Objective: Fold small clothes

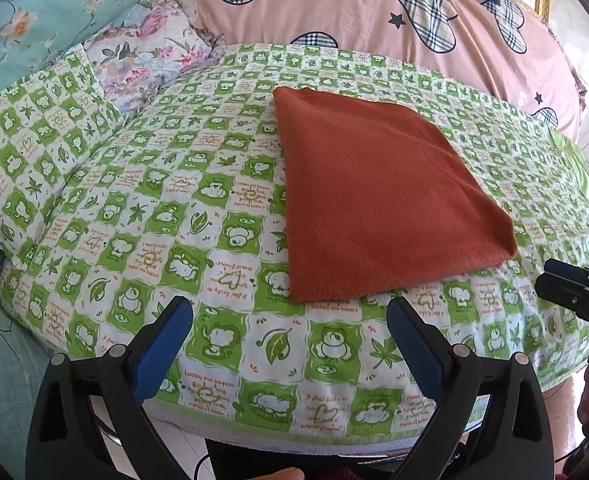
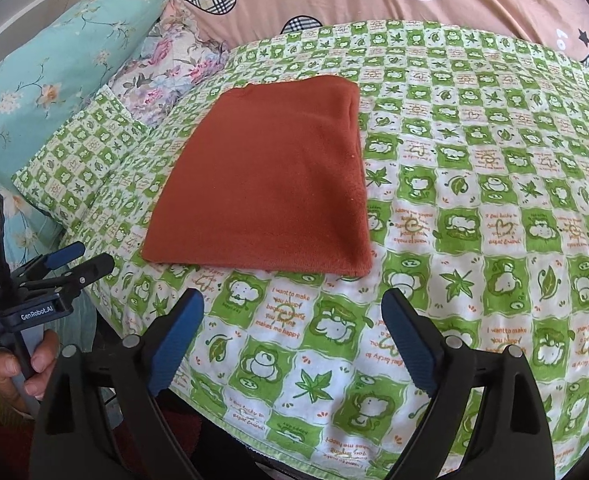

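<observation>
Rust-red cloth lay folded into a flat rectangle on the green-and-white sheet of the bed, with nothing touching it. Left hand-held gripper hovered near the cloth's front edge, blue pads spread wide apart. Right hand-held gripper hung likewise, fingers apart and empty. Pink quilt lay behind.
</observation>
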Action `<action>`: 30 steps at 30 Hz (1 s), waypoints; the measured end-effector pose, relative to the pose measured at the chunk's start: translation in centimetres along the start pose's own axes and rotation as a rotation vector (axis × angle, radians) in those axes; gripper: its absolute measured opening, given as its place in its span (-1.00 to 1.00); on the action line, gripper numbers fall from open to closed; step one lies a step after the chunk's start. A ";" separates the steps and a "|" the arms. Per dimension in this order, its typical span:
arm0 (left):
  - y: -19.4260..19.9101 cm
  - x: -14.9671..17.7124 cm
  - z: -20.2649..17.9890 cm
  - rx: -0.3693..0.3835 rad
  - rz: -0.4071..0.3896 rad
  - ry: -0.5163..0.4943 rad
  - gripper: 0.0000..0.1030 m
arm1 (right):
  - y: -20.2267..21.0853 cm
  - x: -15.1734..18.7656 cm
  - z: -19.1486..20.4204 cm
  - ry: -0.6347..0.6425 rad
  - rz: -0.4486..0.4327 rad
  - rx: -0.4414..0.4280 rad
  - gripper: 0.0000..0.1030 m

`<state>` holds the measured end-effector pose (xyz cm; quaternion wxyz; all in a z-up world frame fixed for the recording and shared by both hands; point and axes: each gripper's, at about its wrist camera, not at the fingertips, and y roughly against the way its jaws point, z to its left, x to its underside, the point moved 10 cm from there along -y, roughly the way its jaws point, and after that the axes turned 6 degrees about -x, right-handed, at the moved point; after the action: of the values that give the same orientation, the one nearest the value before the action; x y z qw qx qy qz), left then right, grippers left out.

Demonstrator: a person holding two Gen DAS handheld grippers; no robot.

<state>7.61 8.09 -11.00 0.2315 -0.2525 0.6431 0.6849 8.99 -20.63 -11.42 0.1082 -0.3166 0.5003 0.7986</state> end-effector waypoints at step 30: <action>-1.4 -3.6 -0.3 -0.113 -0.022 -0.063 0.99 | -2.8 -3.8 1.4 0.061 0.019 -0.018 0.89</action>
<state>11.24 7.90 -9.77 0.2445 -0.2508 0.5929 0.7251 12.79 -17.52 -10.68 0.0823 -0.3369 0.4994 0.7939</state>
